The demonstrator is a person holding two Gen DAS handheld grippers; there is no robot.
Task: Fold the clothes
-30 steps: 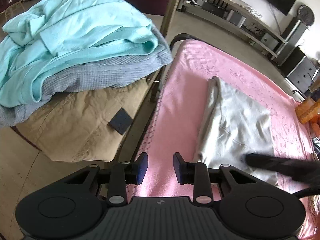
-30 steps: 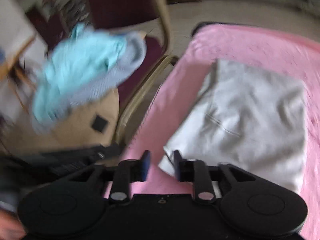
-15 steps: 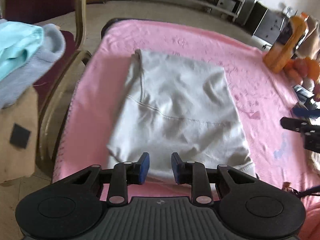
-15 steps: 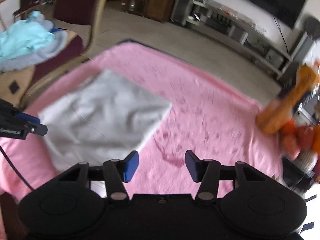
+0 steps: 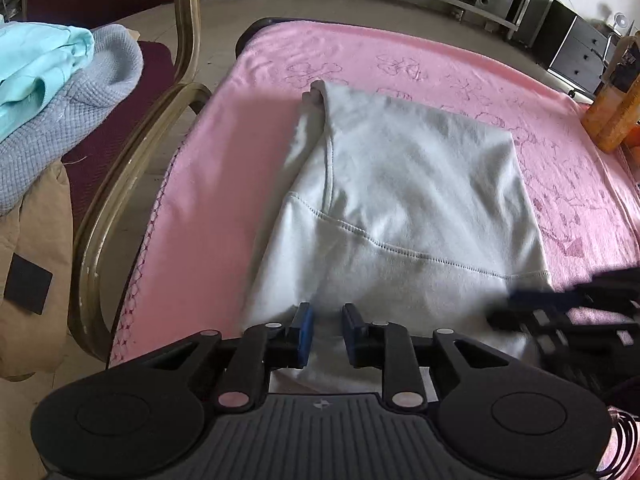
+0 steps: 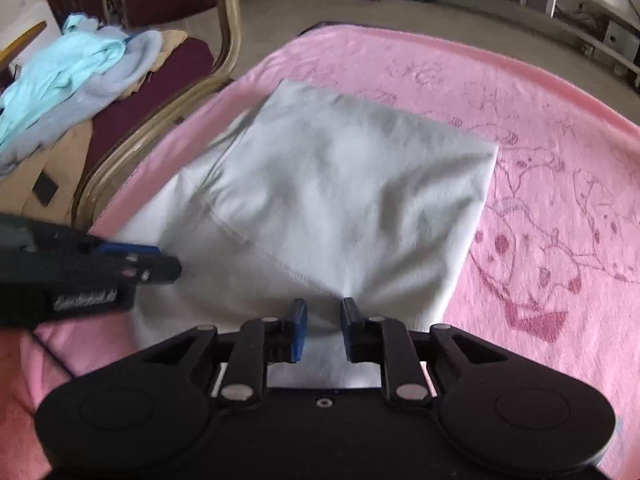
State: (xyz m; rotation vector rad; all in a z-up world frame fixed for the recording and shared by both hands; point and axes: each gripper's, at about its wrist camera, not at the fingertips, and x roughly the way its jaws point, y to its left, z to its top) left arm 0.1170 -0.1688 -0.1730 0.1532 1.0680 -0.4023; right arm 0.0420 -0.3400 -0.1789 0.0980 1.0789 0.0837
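Cotton, pale grey: the folded garment (image 5: 400, 208) lies flat on the pink blanket (image 5: 224, 168), roughly in the middle of it, already down to a compact rectangle with a stitched seam running across.
Long axis: it runs away from both cameras, near hem towards the grippers, far fold towards the room beyond.
Left gripper (image 5: 325, 334): right at the near hem, towards its left corner, fingers a narrow gap apart, with no cloth visibly pinched between them.
Right gripper (image 6: 323, 330): also at the near hem, further along to the right, fingers likewise slightly parted and gripping nothing that can be seen. It shows blurred in the left view, so it looks to be on the move.
Which is nearer: neither by much. Both sit side by side along that one near edge, the cloth straight ahead of each.
The relation that matters: with the hem directly in front of both pairs of fingers and the length stretching away, a further fold would carry the near edge forward over the far one. Alternatively the piece looks finished and ready to lift away.
Contact: whether either set of tips touches the fabric, I cannot tell.
Waiting pile: aqua top (image 6: 60, 76) and blue-grey knit (image 5: 68, 120) heaped on the chair (image 5: 120, 200) off to the left, well apart from the blanket's work area.
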